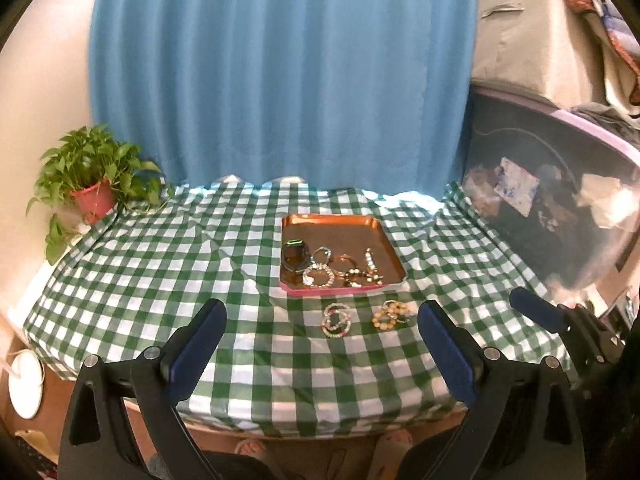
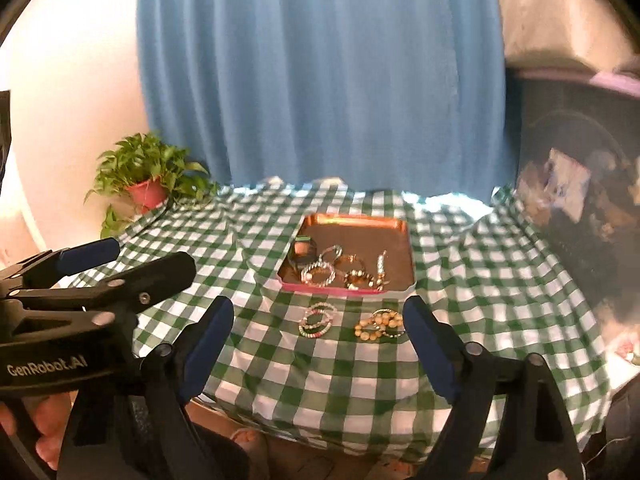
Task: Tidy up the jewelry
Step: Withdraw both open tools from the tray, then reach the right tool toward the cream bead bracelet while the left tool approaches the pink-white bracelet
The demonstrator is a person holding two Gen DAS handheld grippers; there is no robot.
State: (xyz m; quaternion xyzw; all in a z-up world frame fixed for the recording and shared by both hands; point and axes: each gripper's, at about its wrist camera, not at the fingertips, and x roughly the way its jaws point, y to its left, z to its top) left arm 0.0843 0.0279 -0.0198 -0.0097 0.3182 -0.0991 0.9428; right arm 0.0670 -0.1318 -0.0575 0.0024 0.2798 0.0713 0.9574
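Checked cloth (image 1: 160,264): bracelets (image 1: 337,320) btwn open tool (image 1: 322,330) tips.

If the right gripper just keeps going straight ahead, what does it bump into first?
Probably the two bracelet piles on the checkered cloth: the colorful bracelets and tan bead bracelets lie between the open right gripper's fingers, before the tray. Depth is uncertain.

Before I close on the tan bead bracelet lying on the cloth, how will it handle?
The tan bead bracelet is probably limp: its loops lie collapsed flat on the checkered cloth, so it should droop from a pinch. Round beads may slip between the pads. It looks light; pushing may bunch the wrinkled cloth.
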